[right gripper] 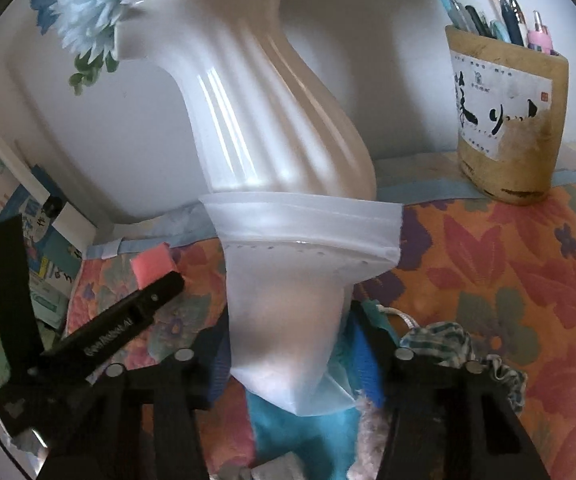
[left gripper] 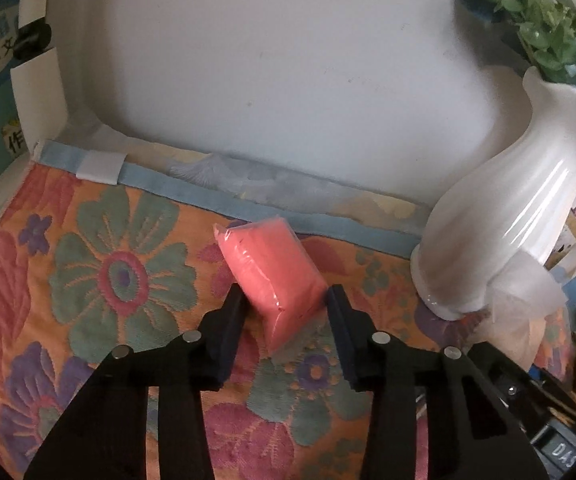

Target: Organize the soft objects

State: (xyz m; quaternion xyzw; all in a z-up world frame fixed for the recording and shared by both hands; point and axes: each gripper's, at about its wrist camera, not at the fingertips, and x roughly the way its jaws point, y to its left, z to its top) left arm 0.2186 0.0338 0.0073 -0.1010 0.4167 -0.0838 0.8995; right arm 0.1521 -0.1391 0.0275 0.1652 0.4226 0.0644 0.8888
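My left claw [left gripper: 285, 296] has its two fingers set on either side of a pink wrapped block [left gripper: 273, 276]; both fingertips [left gripper: 235, 300] sit right against the block's sides, but I cannot tell whether they actually clamp it. The block lies tilted on the floral cloth [left gripper: 87, 280] that covers the tabletop, close to the cloth's blue border and to the left of the white vase [left gripper: 520, 232]. In the right wrist view the same block shows as a pink corner behind the left claw's black arm.

My right claw [right gripper: 288, 344] holds a translucent white plastic bag [right gripper: 296, 280] between its fingers, the bag standing upright with its mouth open toward the vase just behind it. Turquoise fabric [right gripper: 308, 428] lies under the bag, and a checked cloth bundle [right gripper: 448, 340] sits just beside the right finger. A pen holder [right gripper: 508, 120] full of pens stands well apart at the back right, against the wall.
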